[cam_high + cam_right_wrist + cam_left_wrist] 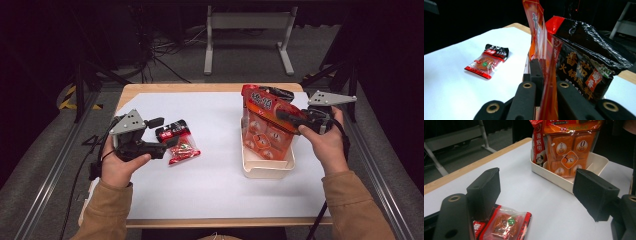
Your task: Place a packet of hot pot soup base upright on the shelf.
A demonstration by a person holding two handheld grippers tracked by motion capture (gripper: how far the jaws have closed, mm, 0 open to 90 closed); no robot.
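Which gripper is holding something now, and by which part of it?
The right gripper pinches the orange bag by its top edge, over the cream tray. The left gripper is open and holds nothing.

Orange snack bag (266, 132) upright in cream tray (267, 170), top edge pinched.

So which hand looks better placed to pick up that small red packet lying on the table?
Probably the left: the left gripper sits open right beside the small red packet, while the right gripper is shut on the orange bag in the tray.
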